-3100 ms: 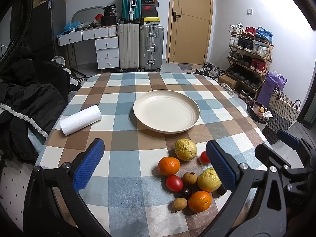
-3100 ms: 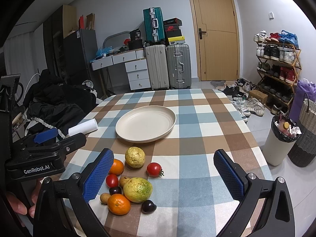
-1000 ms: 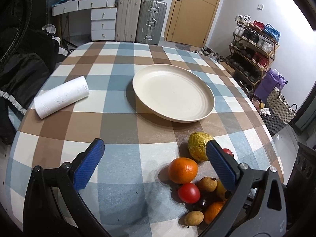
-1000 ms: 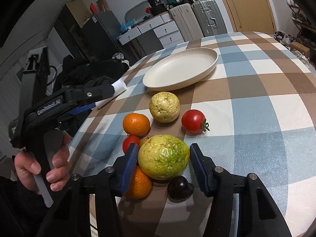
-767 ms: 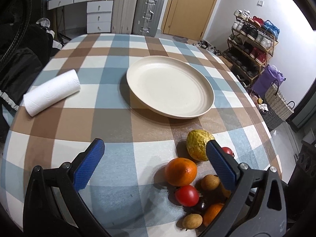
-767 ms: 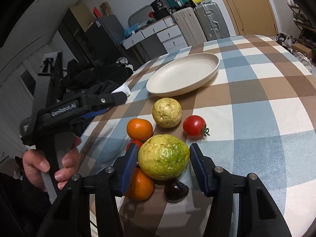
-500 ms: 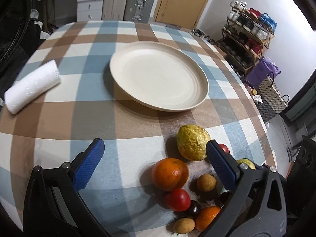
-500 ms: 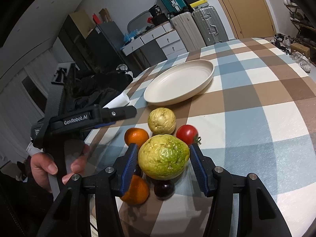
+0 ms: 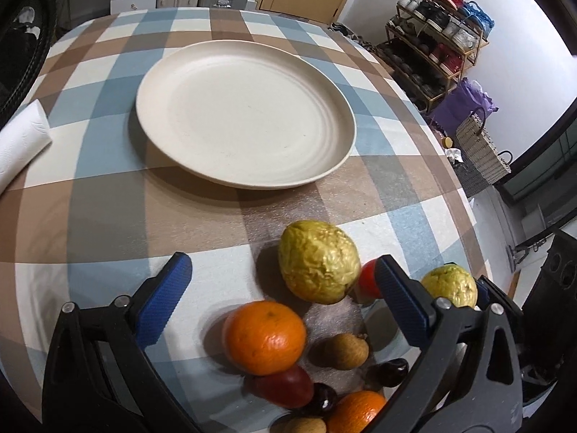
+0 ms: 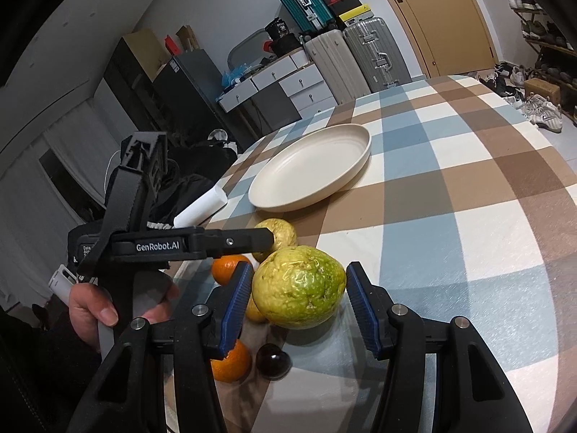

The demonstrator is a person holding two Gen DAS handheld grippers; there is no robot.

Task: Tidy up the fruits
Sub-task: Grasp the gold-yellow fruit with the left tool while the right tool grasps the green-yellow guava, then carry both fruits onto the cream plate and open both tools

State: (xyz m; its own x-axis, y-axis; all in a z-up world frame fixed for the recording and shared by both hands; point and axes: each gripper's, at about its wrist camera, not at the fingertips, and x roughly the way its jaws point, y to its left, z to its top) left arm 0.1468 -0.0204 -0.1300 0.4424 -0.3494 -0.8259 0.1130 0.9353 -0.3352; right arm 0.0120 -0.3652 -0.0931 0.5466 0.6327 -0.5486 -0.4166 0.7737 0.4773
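Note:
My right gripper (image 10: 297, 290) is shut on a green-yellow guava (image 10: 298, 287) and holds it lifted above the fruit pile; the guava also shows in the left wrist view (image 9: 449, 285). My left gripper (image 9: 281, 288) is open and low over the pile, its fingers either side of a yellow guava (image 9: 319, 261) and an orange (image 9: 265, 332). A red tomato (image 9: 368, 278), a second orange (image 9: 355, 411), small brown fruits (image 9: 347, 350) and dark plums (image 9: 387, 371) lie around. The empty cream plate (image 9: 241, 108) sits beyond, also in the right wrist view (image 10: 313, 173).
A white paper towel roll (image 9: 20, 144) lies at the table's left edge. The round table has a checked cloth (image 10: 468, 198). Beyond it stand suitcases (image 10: 360, 57), drawers and a shoe rack (image 9: 438, 47).
My right gripper has lifted the green-yellow guava up off the pile. My left gripper has moved forward and down toward the yellow guava and the orange.

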